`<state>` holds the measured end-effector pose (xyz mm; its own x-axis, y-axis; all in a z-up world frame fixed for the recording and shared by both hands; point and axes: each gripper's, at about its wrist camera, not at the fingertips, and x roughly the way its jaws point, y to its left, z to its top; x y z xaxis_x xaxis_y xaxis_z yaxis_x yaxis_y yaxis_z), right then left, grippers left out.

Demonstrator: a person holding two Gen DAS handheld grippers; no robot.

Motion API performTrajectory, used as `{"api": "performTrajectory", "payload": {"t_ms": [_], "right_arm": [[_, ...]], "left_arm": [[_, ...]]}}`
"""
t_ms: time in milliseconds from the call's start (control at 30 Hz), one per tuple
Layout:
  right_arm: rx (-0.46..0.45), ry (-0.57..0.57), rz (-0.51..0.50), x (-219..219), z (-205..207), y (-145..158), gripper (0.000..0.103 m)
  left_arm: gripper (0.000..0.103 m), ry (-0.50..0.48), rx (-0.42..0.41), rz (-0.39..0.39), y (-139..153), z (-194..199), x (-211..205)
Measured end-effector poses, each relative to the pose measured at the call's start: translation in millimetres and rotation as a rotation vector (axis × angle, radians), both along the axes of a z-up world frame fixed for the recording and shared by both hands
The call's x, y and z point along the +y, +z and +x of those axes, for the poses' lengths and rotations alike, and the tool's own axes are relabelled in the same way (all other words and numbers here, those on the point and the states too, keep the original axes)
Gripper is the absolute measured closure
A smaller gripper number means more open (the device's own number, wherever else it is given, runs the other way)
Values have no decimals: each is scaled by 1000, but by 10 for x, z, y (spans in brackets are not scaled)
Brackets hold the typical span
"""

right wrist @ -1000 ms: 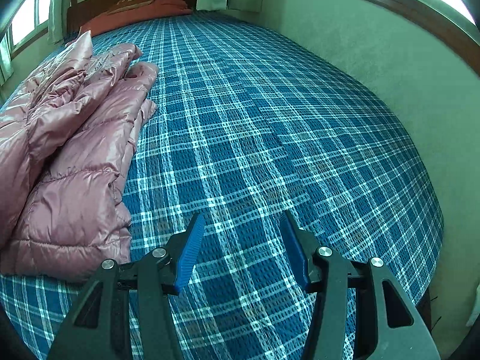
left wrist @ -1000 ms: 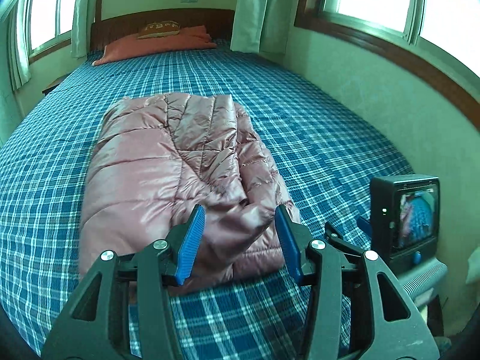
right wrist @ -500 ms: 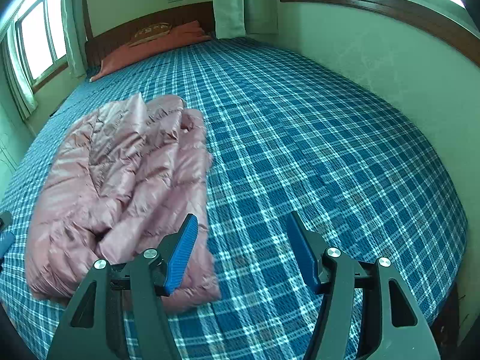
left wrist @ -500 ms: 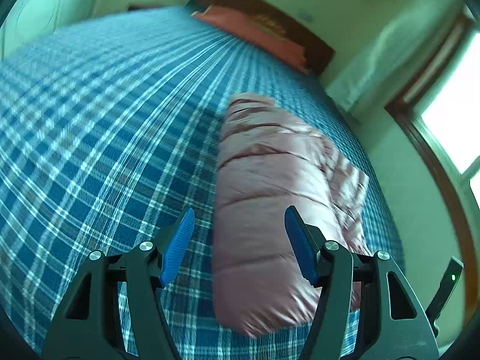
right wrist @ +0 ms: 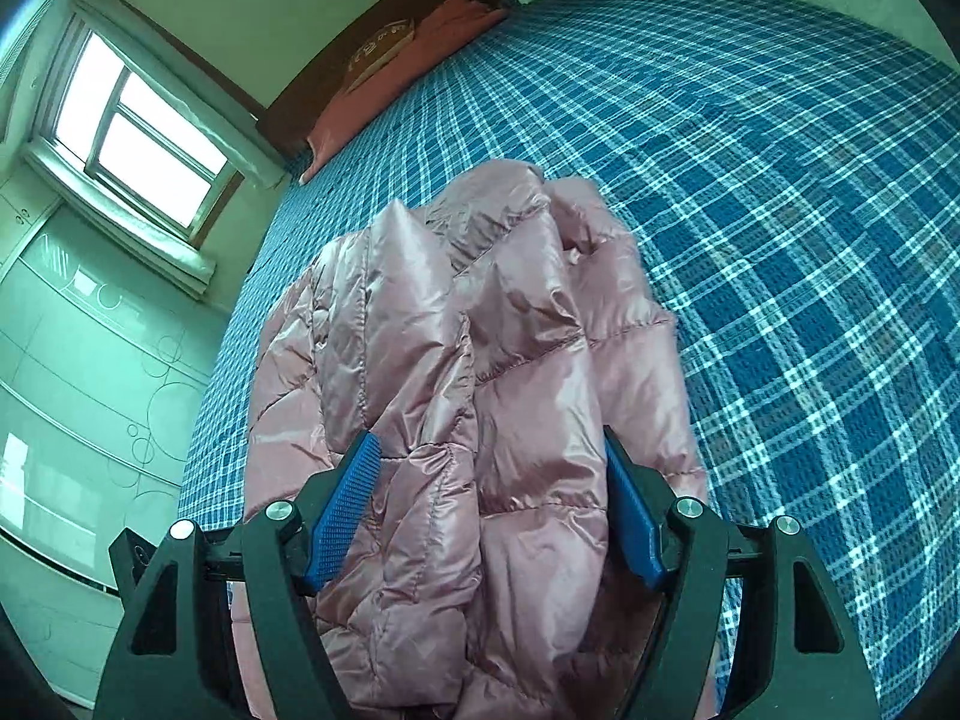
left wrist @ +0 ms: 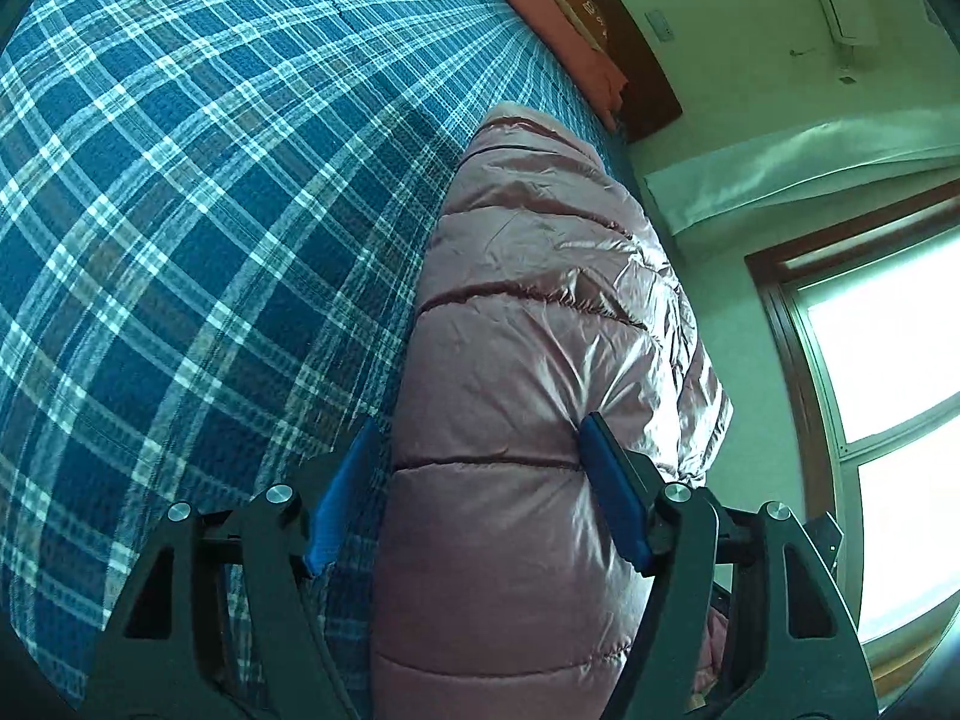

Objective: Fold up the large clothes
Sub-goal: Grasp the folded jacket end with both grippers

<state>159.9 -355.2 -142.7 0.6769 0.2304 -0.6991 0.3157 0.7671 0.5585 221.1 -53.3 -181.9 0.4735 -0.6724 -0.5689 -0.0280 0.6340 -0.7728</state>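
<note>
A shiny pink puffer jacket [left wrist: 540,312] lies folded lengthwise on the blue plaid bed [left wrist: 180,210]. In the left wrist view its near end sits between the blue pads of my left gripper [left wrist: 477,498], whose jaws are opening; the left pad hangs over the bedspread beside the jacket's edge. In the right wrist view the jacket [right wrist: 480,312] is crumpled, with a sleeve on top. My right gripper [right wrist: 486,504] straddles its near end, and its jaws are closing around the padding without a firm pinch showing.
A salmon pillow [right wrist: 384,78] lies against the dark wooden headboard [left wrist: 636,60] at the far end of the bed. Windows [right wrist: 138,126] and pale walls flank the bed. Broad plaid bedspread [right wrist: 780,180] stretches beside the jacket.
Both grippers have come in low over the jacket's near end and rolled, so the views now tilt. The jacket, earlier ahead or off to the side, now sits between each pair of jaws.
</note>
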Motion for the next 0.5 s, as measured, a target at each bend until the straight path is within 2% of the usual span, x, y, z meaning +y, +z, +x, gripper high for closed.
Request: {"api": "performTrajectory", "payload": {"t_ms": [33, 133, 233, 333, 400, 500], "right_arm": [[-3, 26, 15, 1, 31, -25, 76], [-26, 30, -21, -22, -4, 36, 88], [-40, -17, -70, -138, -138, 82, 91], [-11, -41, -81, -329, -195, -55, 91], [7, -52, -60, -408, -194, -181, 91], [23, -53, -61, -447, -167, -321, 91]], "left_arm": [[35, -3, -6, 4, 19, -3, -9], [35, -19, -31, 17, 119, -2, -68], [35, -34, -73, 26, 234, -77, -126], [34, -59, -107, 64, 282, -136, -254], [34, -98, -104, 96, 233, -112, -403], [32, -103, -75, 177, 107, -91, -545]]}}
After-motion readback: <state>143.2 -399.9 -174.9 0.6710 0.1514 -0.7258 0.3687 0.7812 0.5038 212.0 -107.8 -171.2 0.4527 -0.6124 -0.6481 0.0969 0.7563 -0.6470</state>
